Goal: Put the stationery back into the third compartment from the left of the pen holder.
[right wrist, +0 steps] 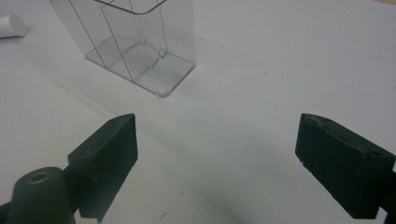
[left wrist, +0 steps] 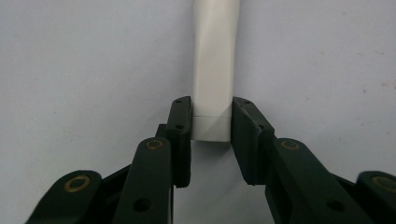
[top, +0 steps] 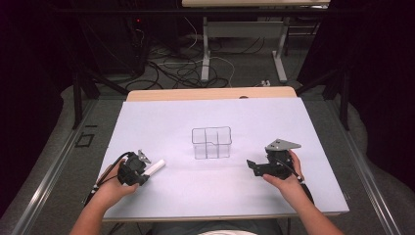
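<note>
A white tube-shaped object (top: 155, 168) (left wrist: 214, 70) lies on the pale sheet at the left. My left gripper (top: 143, 172) (left wrist: 212, 121) is shut on its near end, both pads pressed against its sides. A clear plastic organiser (top: 211, 142) (right wrist: 133, 44) with inner dividers stands upright at the middle of the sheet. My right gripper (top: 255, 166) (right wrist: 217, 158) rests low at the right, pointing left toward the organiser, jaws wide open with nothing between them. The tube's rounded far tip (right wrist: 11, 25) shows at the top left of the right gripper view.
The pale sheet (top: 220, 117) covers a wooden table (top: 210, 93). Beyond the far edge are table legs (top: 205, 49) and loose cables (top: 181, 68) on the floor. A metal rail (top: 54, 166) runs along the left side.
</note>
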{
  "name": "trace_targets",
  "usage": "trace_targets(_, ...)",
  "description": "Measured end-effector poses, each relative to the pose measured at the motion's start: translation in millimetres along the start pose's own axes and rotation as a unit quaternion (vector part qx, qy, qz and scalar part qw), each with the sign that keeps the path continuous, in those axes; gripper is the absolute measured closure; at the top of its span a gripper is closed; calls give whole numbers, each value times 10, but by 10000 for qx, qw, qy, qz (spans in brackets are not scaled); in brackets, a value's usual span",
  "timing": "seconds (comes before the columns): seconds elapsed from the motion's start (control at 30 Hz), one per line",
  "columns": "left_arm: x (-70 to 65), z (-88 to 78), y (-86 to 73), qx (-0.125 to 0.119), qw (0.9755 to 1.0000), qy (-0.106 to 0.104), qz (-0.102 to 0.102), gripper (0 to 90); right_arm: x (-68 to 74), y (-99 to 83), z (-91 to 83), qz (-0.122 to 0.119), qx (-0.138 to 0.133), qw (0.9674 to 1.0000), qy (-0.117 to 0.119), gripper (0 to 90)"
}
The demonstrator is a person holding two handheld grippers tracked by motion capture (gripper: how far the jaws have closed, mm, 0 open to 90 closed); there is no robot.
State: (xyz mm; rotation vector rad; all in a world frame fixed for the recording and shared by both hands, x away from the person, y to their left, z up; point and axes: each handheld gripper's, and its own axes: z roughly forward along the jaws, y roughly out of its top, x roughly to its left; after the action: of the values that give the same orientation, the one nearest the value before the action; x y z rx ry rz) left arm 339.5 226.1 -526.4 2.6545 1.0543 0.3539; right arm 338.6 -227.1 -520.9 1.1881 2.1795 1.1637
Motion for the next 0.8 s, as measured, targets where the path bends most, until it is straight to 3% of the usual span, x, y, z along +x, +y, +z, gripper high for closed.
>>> trace_targets(0.23,4,-6,16,37,9999,-4,104,711,-2,-1,-2,20,-9,10000,11,128)
trace_targets(0.33,7,-13,16,40,10000,-53,43,713,0,5,-15,-2,139,9999,0,128)
trace_targets(0.4,10,-14,14,34,10000,-75,26,714,4,-2,1,25,4,10000,20,128)
trace_targets(0.43,14,-19,10,9,9998,-171,-138,714,4,-2,1,25,5,10000,21,128)
trace_targets(0.5,21,-25,7,-18,9997,-172,-171,714,3,3,-11,19,109,9999,23,128)
trace_targets(0.67,47,-53,-4,-149,9987,-251,-426,715,5,-1,-1,65,-19,10000,18,128)
trace_targets(0.8,80,-108,-18,-401,9960,-315,-728,715,-1,1,-1,41,-54,10000,29,127)
